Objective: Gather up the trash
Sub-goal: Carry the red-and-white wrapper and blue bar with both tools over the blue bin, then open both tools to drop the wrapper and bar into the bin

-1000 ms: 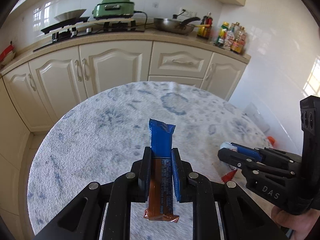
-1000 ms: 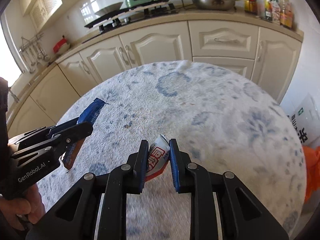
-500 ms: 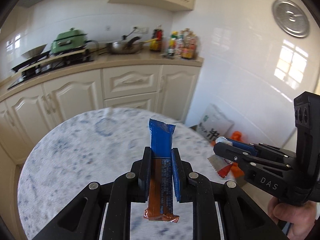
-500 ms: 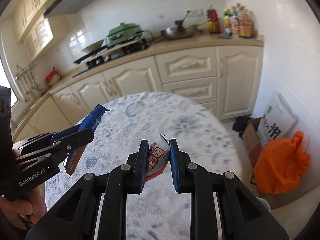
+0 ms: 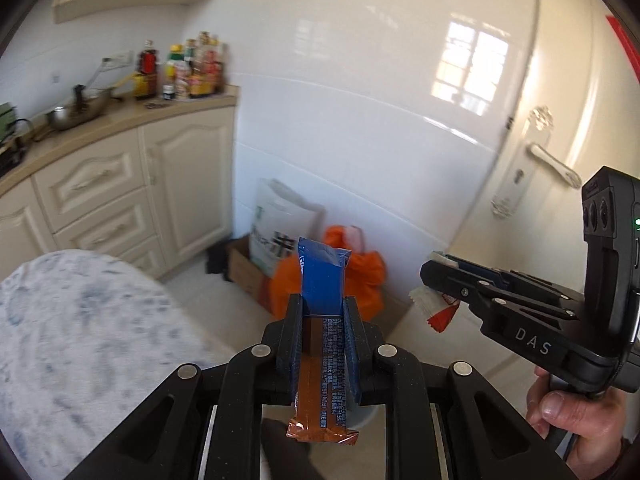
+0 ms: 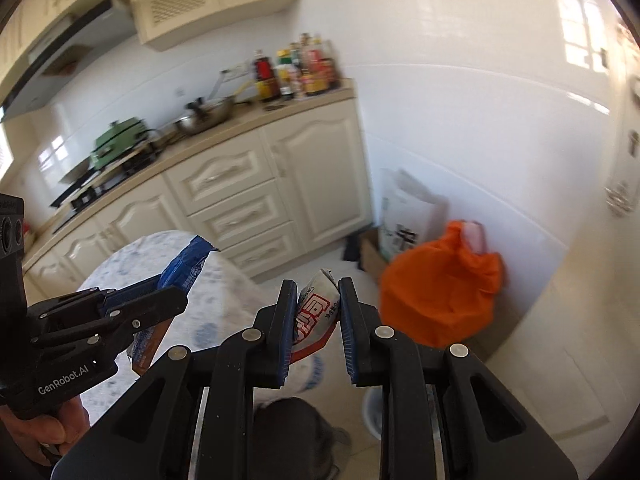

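A: Two grippers, each with a piece of trash clamped between its fingers, are held out over the kitchen floor. The left gripper [image 5: 322, 312] is closed tight on a blue wrapper [image 5: 322, 280], whose blue end sticks out past the fingertips while its brown end trails back toward the camera.

B: And the right gripper [image 6: 318, 292]?

A: It pinches a white wrapper [image 6: 316, 312] with red print, squeezed upright between the pads, one corner poking out ahead of the tips. In the left wrist view the same wrapper hangs from the tips as a white and red scrap.

B: What lies beyond them?

A: Ahead of both grippers, against the tiled wall, an orange bag [image 6: 440, 296] sits on the floor, with a white bag [image 6: 408, 212] and a cardboard box [image 5: 246, 272] just beside it. A table [image 5: 80, 340] with a blue-patterned cloth lies to the left of the left gripper, and behind it in the right wrist view. Below the fingers a pale bin [image 6: 372, 412] shows only in part, near a dark shoe [image 6: 296, 436].

B: Who holds them?

A: A person's hand [image 5: 568, 412] grips the right handle; fingers show under the left one too. Cabinets [image 6: 256, 192] run along the far wall to the left, and a door handle [image 5: 552, 164] shows above the right gripper.
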The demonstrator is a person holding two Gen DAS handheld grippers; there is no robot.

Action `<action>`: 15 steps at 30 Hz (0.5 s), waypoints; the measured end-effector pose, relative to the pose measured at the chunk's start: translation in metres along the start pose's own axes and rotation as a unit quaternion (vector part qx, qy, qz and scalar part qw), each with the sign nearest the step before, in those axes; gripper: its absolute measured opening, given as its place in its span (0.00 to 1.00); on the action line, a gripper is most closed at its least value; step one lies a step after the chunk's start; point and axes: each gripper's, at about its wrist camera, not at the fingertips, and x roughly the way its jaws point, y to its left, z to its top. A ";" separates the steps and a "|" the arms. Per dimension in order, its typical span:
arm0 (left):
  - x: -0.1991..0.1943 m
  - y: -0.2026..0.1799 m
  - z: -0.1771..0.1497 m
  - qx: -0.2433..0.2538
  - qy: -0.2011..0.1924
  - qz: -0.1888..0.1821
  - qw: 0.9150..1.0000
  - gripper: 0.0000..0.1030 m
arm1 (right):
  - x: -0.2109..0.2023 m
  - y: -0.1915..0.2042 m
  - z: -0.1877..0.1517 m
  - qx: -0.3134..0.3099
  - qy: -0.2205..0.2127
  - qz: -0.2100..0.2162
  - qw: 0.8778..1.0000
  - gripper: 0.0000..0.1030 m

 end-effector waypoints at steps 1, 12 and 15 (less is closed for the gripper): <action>0.009 -0.009 0.000 0.001 0.007 -0.010 1.000 0.14 | -0.002 -0.016 -0.002 0.007 0.001 -0.013 1.000 0.20; 0.115 -0.050 0.019 0.008 0.086 -0.056 0.995 0.15 | 0.017 -0.106 -0.027 0.066 0.038 -0.062 0.995 0.20; 0.155 -0.054 0.021 -0.001 0.119 -0.061 0.991 0.15 | 0.038 -0.124 -0.036 0.081 0.061 -0.062 0.993 0.20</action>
